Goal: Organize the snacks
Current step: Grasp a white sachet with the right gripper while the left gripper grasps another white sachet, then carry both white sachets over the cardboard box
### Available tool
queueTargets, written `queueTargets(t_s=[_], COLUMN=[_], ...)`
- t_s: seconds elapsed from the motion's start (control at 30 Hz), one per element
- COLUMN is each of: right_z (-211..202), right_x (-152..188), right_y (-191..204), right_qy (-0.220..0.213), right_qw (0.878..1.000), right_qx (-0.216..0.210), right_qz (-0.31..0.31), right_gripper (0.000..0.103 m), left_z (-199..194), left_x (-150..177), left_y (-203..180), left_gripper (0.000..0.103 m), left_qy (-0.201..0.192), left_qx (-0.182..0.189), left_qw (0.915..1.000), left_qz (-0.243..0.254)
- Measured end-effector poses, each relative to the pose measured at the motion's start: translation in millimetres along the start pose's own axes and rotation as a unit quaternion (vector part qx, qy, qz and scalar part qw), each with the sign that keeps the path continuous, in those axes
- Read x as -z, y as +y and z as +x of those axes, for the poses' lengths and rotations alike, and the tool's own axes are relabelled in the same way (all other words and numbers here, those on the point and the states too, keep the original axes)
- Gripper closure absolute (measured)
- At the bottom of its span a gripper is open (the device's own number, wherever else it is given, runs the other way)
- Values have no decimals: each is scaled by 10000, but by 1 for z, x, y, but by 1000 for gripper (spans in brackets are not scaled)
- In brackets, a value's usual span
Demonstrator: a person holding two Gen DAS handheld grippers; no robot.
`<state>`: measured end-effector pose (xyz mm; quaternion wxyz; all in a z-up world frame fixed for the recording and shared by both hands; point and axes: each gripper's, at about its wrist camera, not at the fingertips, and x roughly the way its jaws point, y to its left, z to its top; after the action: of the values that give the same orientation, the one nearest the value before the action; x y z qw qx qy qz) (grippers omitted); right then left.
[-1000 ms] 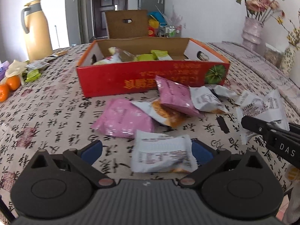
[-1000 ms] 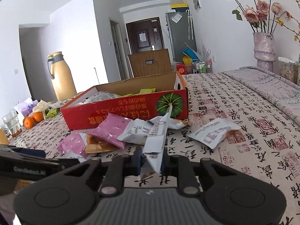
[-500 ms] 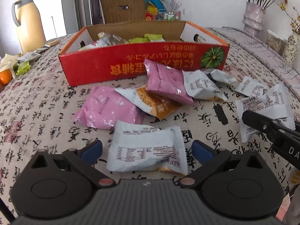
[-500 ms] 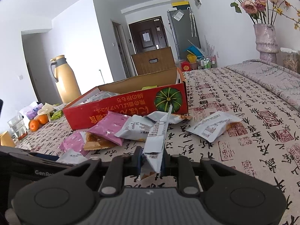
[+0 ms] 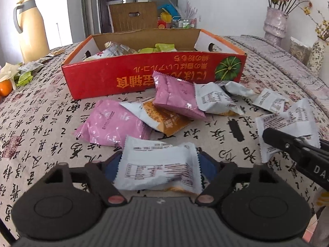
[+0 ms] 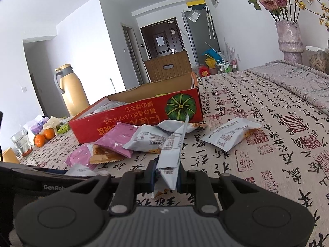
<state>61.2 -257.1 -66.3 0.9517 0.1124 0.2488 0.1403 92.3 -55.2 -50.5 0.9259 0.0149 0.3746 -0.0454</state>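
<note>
A white snack packet (image 5: 156, 170) lies on the patterned tablecloth between the fingers of my left gripper (image 5: 160, 162). Its jaws are closing, and the blue pads (image 5: 111, 167) have just reached the packet's side edges without squeezing it. My right gripper (image 6: 165, 175) is shut on another white packet (image 6: 170, 154), held edge-up just above the cloth; it also shows at the right of the left wrist view as the held packet (image 5: 287, 121). Two pink packets (image 5: 111, 125) and several white and orange ones lie loose in front of the red cardboard box (image 5: 144, 78), which holds more snacks.
A yellow thermos (image 5: 30, 28), oranges (image 5: 5, 86) and wrappers sit at the table's left. A vase of flowers (image 5: 274, 24) stands at the back right. One white packet (image 6: 230, 133) lies apart on the right, with bare cloth beyond it.
The left gripper's fingers have come inward until the pads meet the white packet's edges. The right gripper still grips its packet and has hardly moved.
</note>
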Motion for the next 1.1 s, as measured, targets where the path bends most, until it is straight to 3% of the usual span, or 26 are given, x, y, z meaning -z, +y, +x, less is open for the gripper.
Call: queueTargets(t_s=[0.13, 0.17, 0.23, 0.37, 1.1], right_z=[-2, -2, -3, -6, -22], right_x=[1, 1, 1, 1, 2], right_y=[3, 4, 5, 10, 23], right_qy=[-9, -7, -7, -21, -134], right_qw=[10000, 10000, 10000, 9999, 9994], right_qx=[5, 9, 12, 17, 99], right_qz=[-36, -46, -64, -115, -291], right_gripper=[85, 85, 85, 85, 85], left_z=[-4, -5, -8, -10, -32], left_x=[1, 1, 1, 3, 7], left_y=[2, 3, 4, 5, 16], left_gripper=[45, 57, 72, 83, 83], left_qy=[-63, -79, -100, -105, -430], left_qx=[34, 43, 112, 196, 235], left_qw=[10000, 10000, 9999, 9997, 9987], left_qz=[-29, -31, -35, -38, -140])
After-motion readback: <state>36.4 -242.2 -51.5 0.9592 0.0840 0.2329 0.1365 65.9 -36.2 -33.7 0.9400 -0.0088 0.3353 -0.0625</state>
